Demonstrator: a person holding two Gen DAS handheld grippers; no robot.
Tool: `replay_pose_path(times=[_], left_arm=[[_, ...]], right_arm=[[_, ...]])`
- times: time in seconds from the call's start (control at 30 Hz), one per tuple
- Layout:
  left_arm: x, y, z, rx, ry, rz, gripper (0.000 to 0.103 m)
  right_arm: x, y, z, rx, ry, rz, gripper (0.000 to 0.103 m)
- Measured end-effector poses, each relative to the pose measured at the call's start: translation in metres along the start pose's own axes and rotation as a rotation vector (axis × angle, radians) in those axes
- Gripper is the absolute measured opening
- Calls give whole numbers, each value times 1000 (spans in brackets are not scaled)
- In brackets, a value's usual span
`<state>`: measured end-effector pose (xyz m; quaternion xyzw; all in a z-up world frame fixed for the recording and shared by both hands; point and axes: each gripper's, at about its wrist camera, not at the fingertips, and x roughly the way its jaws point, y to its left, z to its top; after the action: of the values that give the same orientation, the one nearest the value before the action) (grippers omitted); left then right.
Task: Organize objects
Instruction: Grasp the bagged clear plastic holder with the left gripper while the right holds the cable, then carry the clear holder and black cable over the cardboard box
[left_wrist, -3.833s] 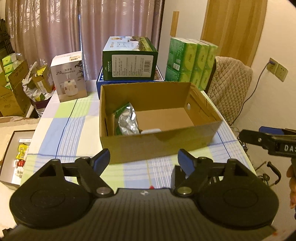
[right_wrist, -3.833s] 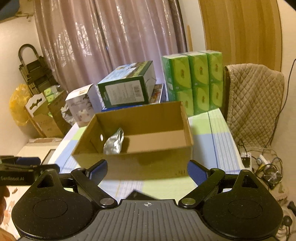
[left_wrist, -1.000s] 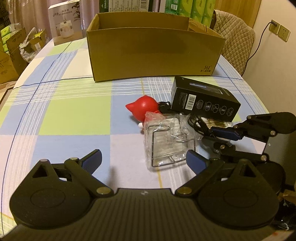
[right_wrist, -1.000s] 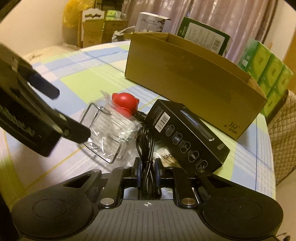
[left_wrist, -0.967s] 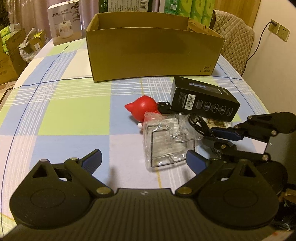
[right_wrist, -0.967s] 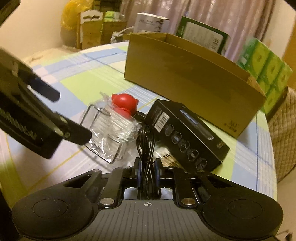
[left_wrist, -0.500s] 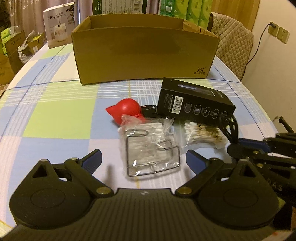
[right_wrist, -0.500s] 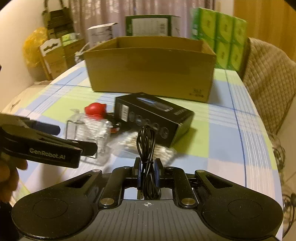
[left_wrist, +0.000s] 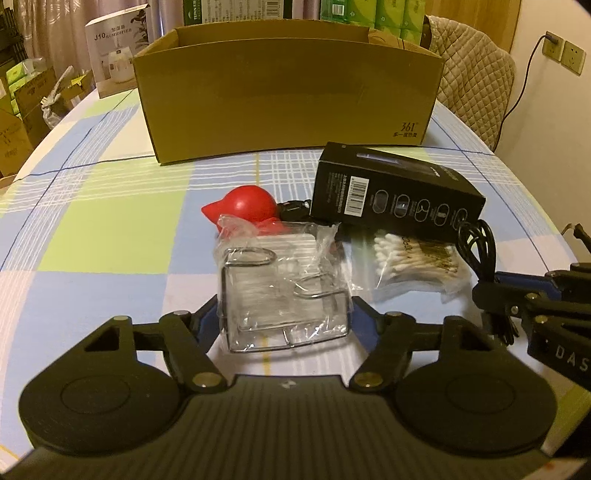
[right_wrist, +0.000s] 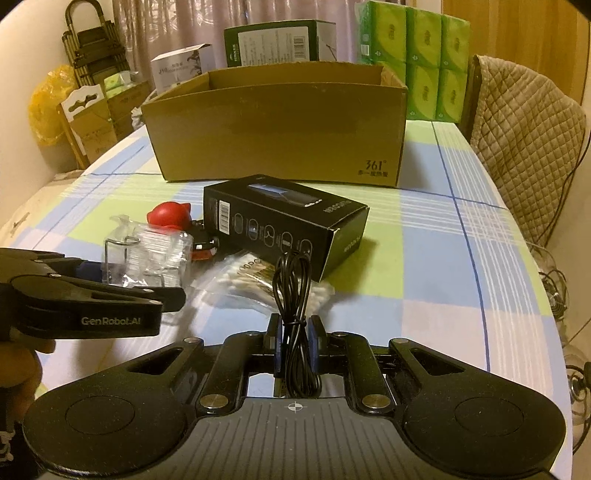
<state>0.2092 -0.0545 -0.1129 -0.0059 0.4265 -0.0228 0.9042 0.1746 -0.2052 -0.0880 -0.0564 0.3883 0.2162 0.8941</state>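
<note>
On the checked tablecloth (left_wrist: 110, 229), a plastic-wrapped wire rack (left_wrist: 284, 291) is flanked by the spread left gripper (left_wrist: 282, 317), whose contact cannot be told. A coiled black cable (right_wrist: 294, 295) is pinched in the closed right gripper (right_wrist: 294, 347).

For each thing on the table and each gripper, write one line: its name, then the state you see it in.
cardboard box: open-topped, upright.
black carton: closed, lying flat.
black cable: coiled, clamped.
right gripper: shut on the cable.
left gripper: open, fingers either side of the wire rack.
wire rack: bagged, on table.
cotton swabs: bagged, lying flat.
red toy: resting on table.
</note>
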Motion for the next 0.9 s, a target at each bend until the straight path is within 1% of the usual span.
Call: replay_pose_path(times=[0.2,0.5,0.63,0.8,0.9], left_arm=[[-14,11,0,4,18,-7,66],[-51,25,15,-7,-14,-33,66],[-68,27,29,7,-34,-57,66],[-86,31,49,8,-40,-87,66],[-98,31,61,30,-53,-85,66]], right_arm=[[-3,5,2,-4,-4,4,10],[-21,13,11,39,-22,23,10],[-33,15,23,59,-39,36,10],[-51,16,46,60,-60,35,10],[-59,15,61,71,-70,41,10]])
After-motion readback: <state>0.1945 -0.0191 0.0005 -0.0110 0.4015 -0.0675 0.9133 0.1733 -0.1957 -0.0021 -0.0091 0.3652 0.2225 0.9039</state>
